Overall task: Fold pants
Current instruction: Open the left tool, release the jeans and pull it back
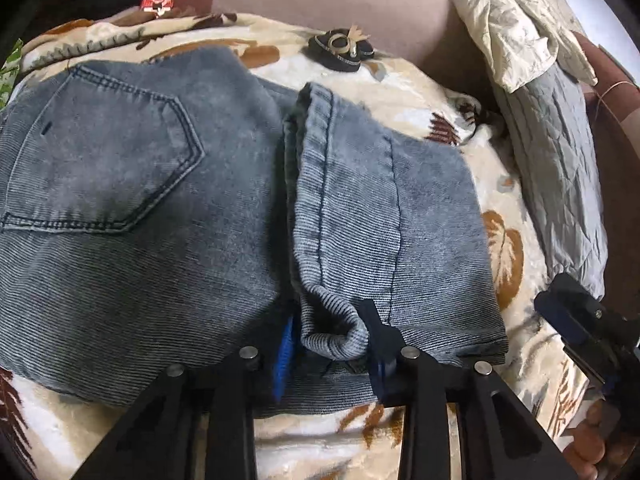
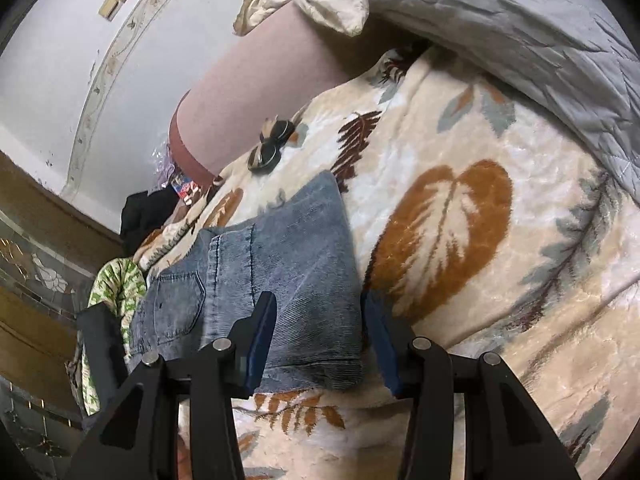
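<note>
- Plush leaf-print blanket (image 2: 460,240) covers the bed; a quilted grey cover (image 2: 520,20) lies bunched along its far edge.
- Pants (image 1: 140,200) — faded ribbed denim, folded, hem lapped over the pocket side — lie near the blanket's front edge.
- Left gripper (image 1: 332,344) pinches a bunched hem fold.
- Right gripper (image 2: 316,340) straddles the fold's corner, half-wide — pads not visibly pressing.
- Only the left view shows a fingertip (image 1: 588,452).
</note>
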Available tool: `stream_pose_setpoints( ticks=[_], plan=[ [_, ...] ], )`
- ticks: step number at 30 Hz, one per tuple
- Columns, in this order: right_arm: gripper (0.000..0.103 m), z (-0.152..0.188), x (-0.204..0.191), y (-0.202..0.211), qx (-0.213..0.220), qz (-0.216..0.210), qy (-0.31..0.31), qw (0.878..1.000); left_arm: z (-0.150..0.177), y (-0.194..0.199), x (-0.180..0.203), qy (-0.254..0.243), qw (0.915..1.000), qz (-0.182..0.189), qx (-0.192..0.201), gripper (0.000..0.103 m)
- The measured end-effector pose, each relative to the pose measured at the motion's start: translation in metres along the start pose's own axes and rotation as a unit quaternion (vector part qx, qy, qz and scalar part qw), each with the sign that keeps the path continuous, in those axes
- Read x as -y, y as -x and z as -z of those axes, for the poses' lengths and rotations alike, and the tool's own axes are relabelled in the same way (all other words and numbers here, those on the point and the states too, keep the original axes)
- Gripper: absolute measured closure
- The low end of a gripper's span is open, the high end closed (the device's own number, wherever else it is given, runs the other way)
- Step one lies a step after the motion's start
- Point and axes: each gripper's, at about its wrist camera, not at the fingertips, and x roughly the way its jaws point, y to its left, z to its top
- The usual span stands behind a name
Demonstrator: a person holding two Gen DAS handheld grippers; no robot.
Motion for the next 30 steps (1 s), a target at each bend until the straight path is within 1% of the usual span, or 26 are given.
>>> stream_pose_setpoints(
  ticks=[1, 2, 3, 6, 7, 9, 10, 12, 14, 15, 16, 17, 18, 19, 22, 24, 25, 28, 30],
  plan=[
    [0.055, 0.000, -0.001, 0.000, 0.000, 0.001, 0.002, 1.000, 0.001, 0.003, 0.000, 0.004, 1.0000, 0.001, 0.001, 0.062],
    [0.055, 0.000, -0.001, 0.001, 0.001, 0.000, 0.004, 1.000, 0.001, 0.008, -0.001, 0.006, 1.0000, -0.005, 0.003, 0.056],
    [0.055, 0.000, -0.001, 0.002, 0.004, -0.001, 0.003, 1.000, 0.002, 0.016, 0.000, 0.003, 0.9997, -0.020, 0.013, 0.055],
    [0.055, -0.002, 0.001, 0.007, 0.013, -0.003, -0.005, 1.000, 0.003, 0.042, 0.012, -0.033, 0.9955, -0.060, 0.065, 0.050],
    [0.055, -0.002, 0.002, 0.009, 0.015, -0.005, -0.008, 1.000, 0.002, 0.051, 0.018, -0.043, 0.9929, -0.072, 0.084, 0.047],
    [0.055, -0.003, 0.003, 0.010, 0.017, -0.005, -0.009, 1.000, -0.001, 0.061, 0.030, -0.064, 0.9882, -0.080, 0.114, 0.041],
    [0.055, -0.003, 0.002, 0.011, 0.018, -0.003, -0.008, 1.000, -0.003, 0.061, 0.037, -0.075, 0.9864, -0.083, 0.121, 0.038],
    [0.055, -0.003, 0.001, 0.013, 0.023, 0.002, -0.006, 1.000, -0.007, 0.051, 0.050, -0.086, 0.9850, -0.089, 0.120, 0.037],
    [0.055, -0.004, 0.002, 0.015, 0.029, 0.006, -0.007, 1.000, -0.007, 0.035, 0.053, -0.102, 0.9840, -0.097, 0.109, 0.037],
    [0.055, -0.005, 0.003, 0.017, 0.031, 0.006, -0.010, 0.999, -0.006, 0.019, 0.053, -0.111, 0.9831, -0.113, 0.092, 0.037],
    [0.055, -0.006, 0.005, 0.018, 0.033, 0.005, -0.013, 0.999, -0.005, 0.000, 0.049, -0.115, 0.9819, -0.135, 0.067, 0.037],
    [0.055, -0.006, 0.007, 0.019, 0.036, 0.005, -0.017, 0.999, -0.002, -0.019, 0.041, -0.115, 0.9812, -0.150, 0.038, 0.033],
    [0.055, -0.007, 0.008, 0.020, 0.037, 0.006, -0.019, 0.999, 0.001, -0.026, 0.033, -0.104, 0.9840, -0.140, 0.038, 0.032],
    [0.055, -0.007, 0.010, 0.020, 0.038, 0.007, -0.021, 0.999, 0.002, -0.023, 0.026, -0.086, 0.9871, -0.122, 0.058, 0.031],
    [0.055, -0.008, 0.012, 0.021, 0.038, 0.005, -0.027, 0.999, 0.002, -0.013, 0.025, -0.086, 0.9878, -0.121, 0.049, 0.031],
    [0.055, -0.009, 0.011, 0.021, 0.038, 0.007, -0.024, 0.999, 0.002, -0.003, 0.024, -0.077, 0.9888, -0.114, 0.059, 0.031],
    [0.055, -0.009, 0.010, 0.021, 0.039, 0.008, -0.022, 0.999, 0.002, 0.007, 0.023, -0.073, 0.9887, -0.110, 0.071, 0.031],
    [0.055, -0.007, 0.007, 0.021, 0.041, 0.012, -0.017, 0.999, 0.002, 0.032, 0.020, -0.081, 0.9849, -0.111, 0.105, 0.031],
    [0.055, -0.006, 0.006, 0.022, 0.043, 0.014, -0.014, 0.999, 0.006, 0.054, 0.020, -0.095, 0.9797, -0.118, 0.130, 0.031]
  ],
)
